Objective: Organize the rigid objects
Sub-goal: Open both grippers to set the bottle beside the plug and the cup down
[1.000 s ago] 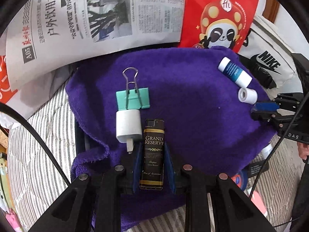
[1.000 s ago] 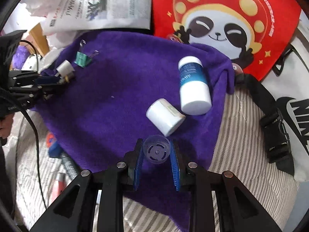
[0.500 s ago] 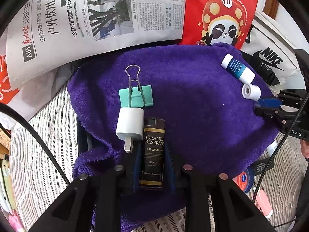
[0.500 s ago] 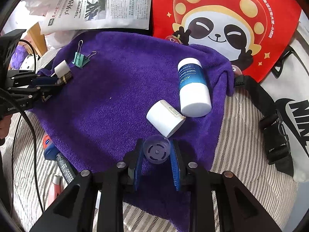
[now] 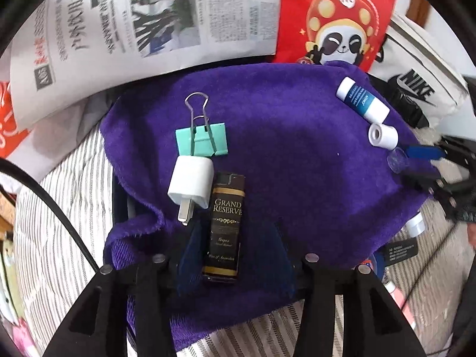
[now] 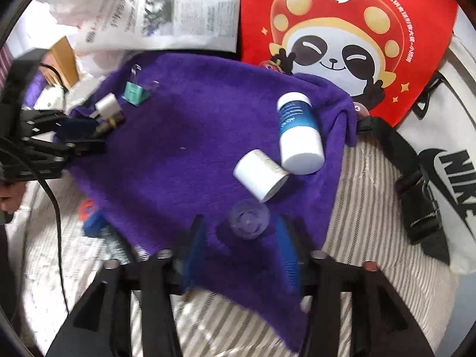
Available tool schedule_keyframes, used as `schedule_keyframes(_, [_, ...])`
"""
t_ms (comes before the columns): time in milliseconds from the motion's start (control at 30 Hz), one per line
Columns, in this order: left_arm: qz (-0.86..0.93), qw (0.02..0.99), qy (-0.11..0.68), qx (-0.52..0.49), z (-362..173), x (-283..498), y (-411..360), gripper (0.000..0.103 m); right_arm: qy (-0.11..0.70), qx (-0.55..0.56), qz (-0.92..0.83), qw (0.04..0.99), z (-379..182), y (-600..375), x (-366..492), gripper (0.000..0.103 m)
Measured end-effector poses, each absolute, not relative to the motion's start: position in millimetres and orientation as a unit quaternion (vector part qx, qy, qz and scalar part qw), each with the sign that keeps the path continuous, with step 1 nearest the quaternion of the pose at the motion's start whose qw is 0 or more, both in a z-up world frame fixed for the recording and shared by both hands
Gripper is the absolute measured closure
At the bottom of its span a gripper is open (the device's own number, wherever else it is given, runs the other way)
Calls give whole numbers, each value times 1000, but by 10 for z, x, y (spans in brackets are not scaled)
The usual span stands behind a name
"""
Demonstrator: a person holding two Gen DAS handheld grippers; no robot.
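On the purple towel (image 5: pixel 297 154) lies a black "Grand Reserve" lighter (image 5: pixel 226 226), between the fingers of my left gripper (image 5: pixel 235 253). Its jaws are opening and the pads no longer press it. A white charger plug (image 5: pixel 192 186) and a green binder clip (image 5: pixel 202 141) sit just beyond it. My right gripper (image 6: pixel 239 247) is also opening, and a small clear cap (image 6: pixel 248 220) rests loose on the towel between its blue pads (image 6: pixel 285 250). A white cylinder (image 6: pixel 260 175) and a blue-and-white bottle (image 6: pixel 299 131) lie just past the cap.
A newspaper (image 5: pixel 148 15) and a red panda bag (image 6: pixel 342 29) lie behind the towel. A white Nike bag with a black strap (image 6: pixel 416 184) is at the right. Striped bedding (image 5: pixel 65 208) surrounds the towel, with small tubes (image 6: pixel 95 223) at its near edge.
Both grippers have spread their fingers. The left one let go of the lighter and the right one let go of the clear cap; both things now rest on the towel.
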State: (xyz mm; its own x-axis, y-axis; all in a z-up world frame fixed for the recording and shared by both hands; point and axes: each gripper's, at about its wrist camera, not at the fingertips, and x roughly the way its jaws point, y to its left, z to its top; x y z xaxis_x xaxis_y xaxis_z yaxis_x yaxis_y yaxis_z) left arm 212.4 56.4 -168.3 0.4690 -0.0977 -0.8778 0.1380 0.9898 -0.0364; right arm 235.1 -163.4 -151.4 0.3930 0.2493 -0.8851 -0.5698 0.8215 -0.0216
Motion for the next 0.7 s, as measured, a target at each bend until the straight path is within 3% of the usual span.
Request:
schedule_keyframes(533, [-90, 880, 466, 18, -1196, 1472, 391, 53, 429, -173, 233, 855, -1085, -1704, 1460, 40])
schedule_keyframes(700, [-95, 887, 452, 18, -1154, 1215, 320, 53, 429, -117, 225, 867, -1065, -1857, 1232, 40])
